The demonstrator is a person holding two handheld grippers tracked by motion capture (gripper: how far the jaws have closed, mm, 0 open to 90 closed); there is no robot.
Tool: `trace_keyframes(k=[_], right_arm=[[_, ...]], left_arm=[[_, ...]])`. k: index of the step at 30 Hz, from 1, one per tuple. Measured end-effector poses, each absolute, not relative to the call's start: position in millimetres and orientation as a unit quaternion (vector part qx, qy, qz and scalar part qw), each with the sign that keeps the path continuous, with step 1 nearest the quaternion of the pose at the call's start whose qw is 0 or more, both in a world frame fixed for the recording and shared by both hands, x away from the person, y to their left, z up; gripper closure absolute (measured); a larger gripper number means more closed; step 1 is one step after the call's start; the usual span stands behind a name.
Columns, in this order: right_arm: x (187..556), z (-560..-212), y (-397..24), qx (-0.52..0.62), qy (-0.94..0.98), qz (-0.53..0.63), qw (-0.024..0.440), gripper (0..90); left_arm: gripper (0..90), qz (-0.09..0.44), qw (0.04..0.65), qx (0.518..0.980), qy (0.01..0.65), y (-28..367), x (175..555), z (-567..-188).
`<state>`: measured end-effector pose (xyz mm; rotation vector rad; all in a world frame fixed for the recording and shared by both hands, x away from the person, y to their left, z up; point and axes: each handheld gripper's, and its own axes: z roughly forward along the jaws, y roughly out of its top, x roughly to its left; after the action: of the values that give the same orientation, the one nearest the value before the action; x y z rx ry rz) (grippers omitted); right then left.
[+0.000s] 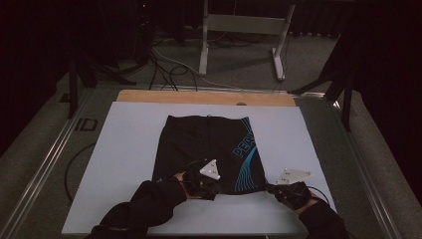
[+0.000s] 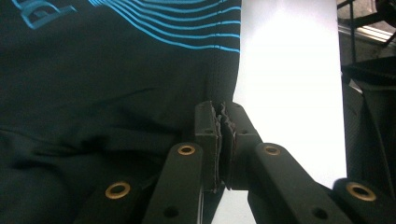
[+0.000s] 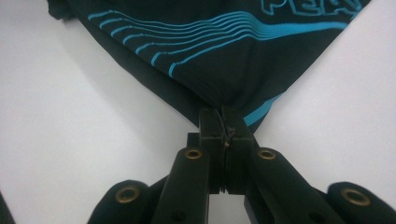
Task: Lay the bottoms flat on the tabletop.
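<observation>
- The black shorts (image 1: 209, 152) are lying flat on the white board (image 1: 124, 164), waistband far, hem near — thin, limp fabric that is likely sagging and sliding when lifted, so the hem corners look the best hold.
- The left gripper (image 2: 222, 122) is pinching the near hem, jaws closed on cloth.
- The right gripper (image 3: 225, 127) is clamping the near-right corner — jaws fully closed on it.

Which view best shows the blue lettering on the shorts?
High view: the blue lettering on the black shorts reads whole, along one side. Right gripper view cuts the lettering at the top edge; left gripper view catches just a corner.
</observation>
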<state>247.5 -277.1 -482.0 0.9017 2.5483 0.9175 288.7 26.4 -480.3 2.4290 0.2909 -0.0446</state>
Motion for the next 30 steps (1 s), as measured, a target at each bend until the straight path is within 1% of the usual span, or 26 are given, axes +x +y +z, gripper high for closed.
trace_keyframes(k=[4, 8, 14, 17, 19, 21, 22, 24, 25, 28, 29, 30], right_arm=[[248, -490, -280, 0.311, 0.89, 0.31, 0.125, 89.0], [248, -494, -282, 0.31, 0.893, 0.306, 0.117, 88.9], [250, -498, -283, 0.313, 0.898, 0.294, 0.095, 86.7], [250, -499, -287, 0.312, 0.901, 0.288, 0.086, 81.4], [250, -496, -288, 0.316, 0.897, 0.296, 0.087, 73.5], [250, -491, -289, 0.317, 0.892, 0.308, 0.094, 68.0], [250, -488, -289, 0.315, 0.889, 0.317, 0.097, 61.5], [250, -484, -289, 0.317, 0.882, 0.333, 0.102, 54.1], [250, -483, -289, 0.317, 0.879, 0.341, 0.105, 47.0], [252, -478, -288, 0.329, 0.862, 0.367, 0.117, 30.0], [253, -477, -288, 0.334, 0.857, 0.376, 0.114, 23.9], [255, -476, -287, 0.336, 0.853, 0.382, 0.114, 19.5]], left_arm=[[85.5, -0.026, 0.338, 0.934, 0.115, 26, 288, -489], [84.4, -0.032, 0.337, 0.934, 0.114, 27, 287, -495], [79.6, -0.037, 0.333, 0.935, 0.113, 31, 286, -503], [73.6, -0.049, 0.333, 0.936, 0.105, 32, 284, -503], [68.2, -0.054, 0.334, 0.936, 0.093, 33, 281, -501], [60.2, -0.056, 0.34, 0.935, 0.085, 34, 278, -499], [54.9, -0.057, 0.347, 0.933, 0.081, 34, 277, -497], [42.0, -0.045, 0.359, 0.929, 0.081, 37, 274, -493], [35.2, -0.04, 0.368, 0.925, 0.082, 38, 273, -491], [20.3, -0.026, 0.387, 0.918, 0.088, 45, 275, -482], [15.2, -0.017, 0.392, 0.915, 0.091, 47, 276, -479], [14.5, -0.009, 0.401, 0.911, 0.098, 50, 277, -476]])
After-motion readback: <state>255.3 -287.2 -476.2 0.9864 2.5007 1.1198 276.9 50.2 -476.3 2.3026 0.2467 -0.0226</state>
